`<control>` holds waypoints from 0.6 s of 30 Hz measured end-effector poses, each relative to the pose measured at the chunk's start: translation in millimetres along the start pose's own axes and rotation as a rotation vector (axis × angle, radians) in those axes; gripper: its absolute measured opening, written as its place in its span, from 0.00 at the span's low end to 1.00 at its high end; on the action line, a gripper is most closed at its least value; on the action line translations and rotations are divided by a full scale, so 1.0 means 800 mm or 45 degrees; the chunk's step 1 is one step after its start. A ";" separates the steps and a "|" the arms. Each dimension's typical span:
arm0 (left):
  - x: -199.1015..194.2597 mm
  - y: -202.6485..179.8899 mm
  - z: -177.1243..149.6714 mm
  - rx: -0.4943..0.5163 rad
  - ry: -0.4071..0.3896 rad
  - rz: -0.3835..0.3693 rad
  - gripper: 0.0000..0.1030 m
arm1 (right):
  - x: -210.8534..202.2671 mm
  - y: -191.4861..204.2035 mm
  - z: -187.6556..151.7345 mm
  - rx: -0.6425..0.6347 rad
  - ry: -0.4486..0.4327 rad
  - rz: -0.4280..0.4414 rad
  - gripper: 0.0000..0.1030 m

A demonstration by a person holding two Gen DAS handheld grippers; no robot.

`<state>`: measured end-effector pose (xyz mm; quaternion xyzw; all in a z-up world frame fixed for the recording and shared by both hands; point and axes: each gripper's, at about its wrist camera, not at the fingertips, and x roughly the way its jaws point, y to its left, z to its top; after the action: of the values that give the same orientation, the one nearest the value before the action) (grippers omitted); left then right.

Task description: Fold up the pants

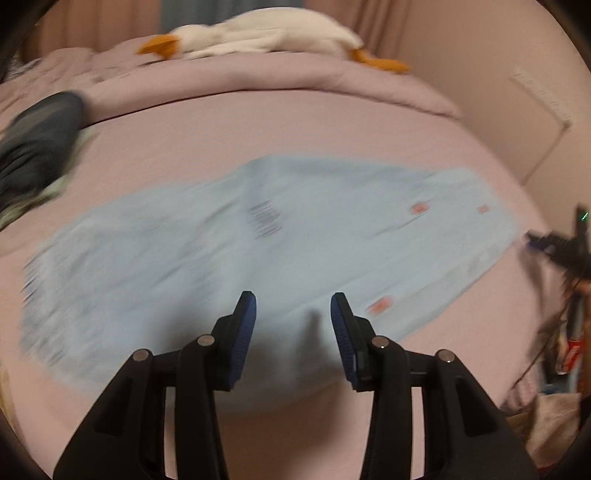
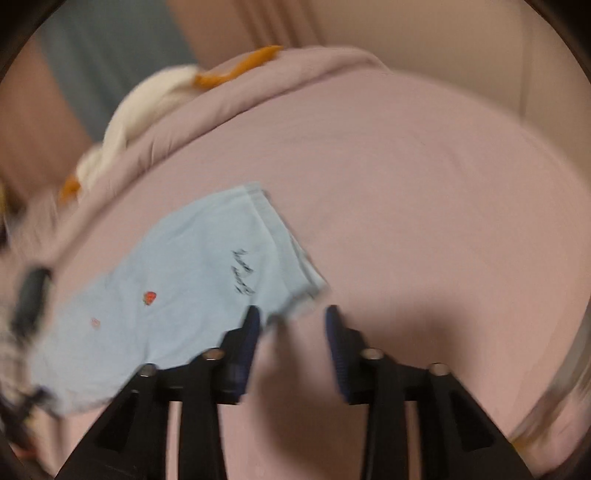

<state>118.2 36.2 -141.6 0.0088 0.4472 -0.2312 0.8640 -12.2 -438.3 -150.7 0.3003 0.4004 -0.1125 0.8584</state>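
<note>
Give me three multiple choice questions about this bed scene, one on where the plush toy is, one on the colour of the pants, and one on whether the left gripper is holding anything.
1. Where does the white plush toy lie?
A. On the folded duvet at the far side of the bed
B. On the pants
C. On the floor

2. What colour are the pants?
A. Black
B. Light blue
C. Red

3. What state is the left gripper in?
A. Shut on the pants
B. Shut on the plush toy
C. Open, with nothing between its jaws

Answers:
1 A, it rests on the pink duvet beyond the pants.
2 B, pale blue cloth with small red marks.
3 C, its blue pads stand apart over the pants.
</note>
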 end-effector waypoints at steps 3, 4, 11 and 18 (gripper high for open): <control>0.041 -0.056 0.037 0.039 0.023 -0.162 0.40 | 0.003 -0.017 -0.025 0.152 0.070 0.225 0.39; 0.056 -0.079 0.048 0.067 0.027 -0.211 0.40 | 0.009 -0.017 -0.031 0.178 0.083 0.283 0.39; 0.154 -0.219 0.116 0.066 0.143 -0.527 0.40 | 0.047 -0.011 -0.024 0.327 -0.036 0.370 0.39; 0.256 -0.316 0.146 0.062 0.270 -0.515 0.38 | 0.047 -0.035 -0.032 0.461 -0.195 0.425 0.07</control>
<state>206.2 -295.3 -181.8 -0.0361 0.5224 -0.4082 0.7478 -15.5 -443.3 -203.3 0.5016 0.2524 -0.0616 0.8252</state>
